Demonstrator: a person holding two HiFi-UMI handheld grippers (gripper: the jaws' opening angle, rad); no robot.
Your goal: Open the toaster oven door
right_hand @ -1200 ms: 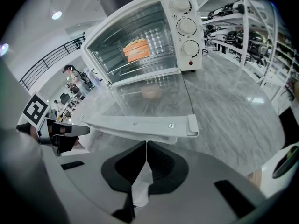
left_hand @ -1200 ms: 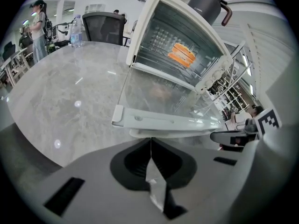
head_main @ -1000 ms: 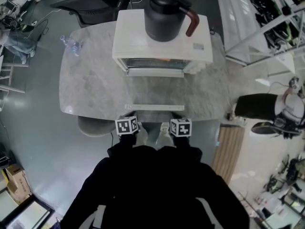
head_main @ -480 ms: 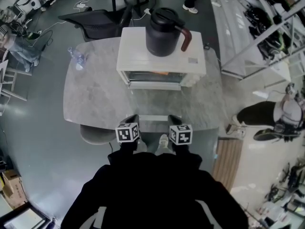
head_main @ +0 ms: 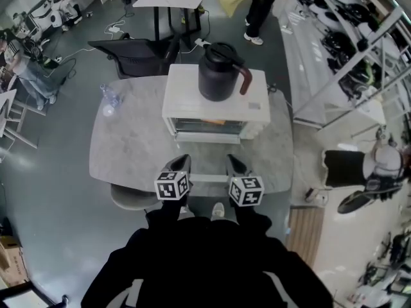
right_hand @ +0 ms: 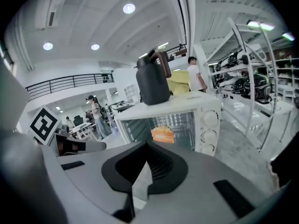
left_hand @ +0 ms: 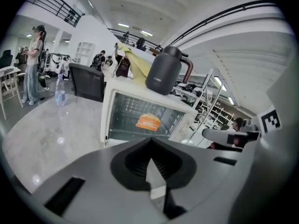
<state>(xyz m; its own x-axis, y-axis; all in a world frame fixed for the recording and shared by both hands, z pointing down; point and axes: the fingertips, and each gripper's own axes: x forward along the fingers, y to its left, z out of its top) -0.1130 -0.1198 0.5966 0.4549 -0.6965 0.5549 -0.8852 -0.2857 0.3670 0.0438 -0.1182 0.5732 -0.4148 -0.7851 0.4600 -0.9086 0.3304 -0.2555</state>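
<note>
a white toaster oven (head_main: 186, 98) stands at the middle of a grey marble surface (head_main: 128, 143), its glass door (left_hand: 124, 118) shut, with an orange item (left_hand: 148, 121) visible on the rack inside. a black jug (head_main: 219, 74) sits on the oven's top. the left gripper (head_main: 182, 162) and right gripper (head_main: 232, 163) hover side by side over the surface's near edge, well short of the oven, each with its fingers closed together on nothing. a water bottle (head_main: 110, 99) lies near the far left edge.

White toaster oven (head_main: 183, 98) upright; glass door (left_hand: 124, 118) shut, orange item (left_hand: 148, 122) inside.
</note>
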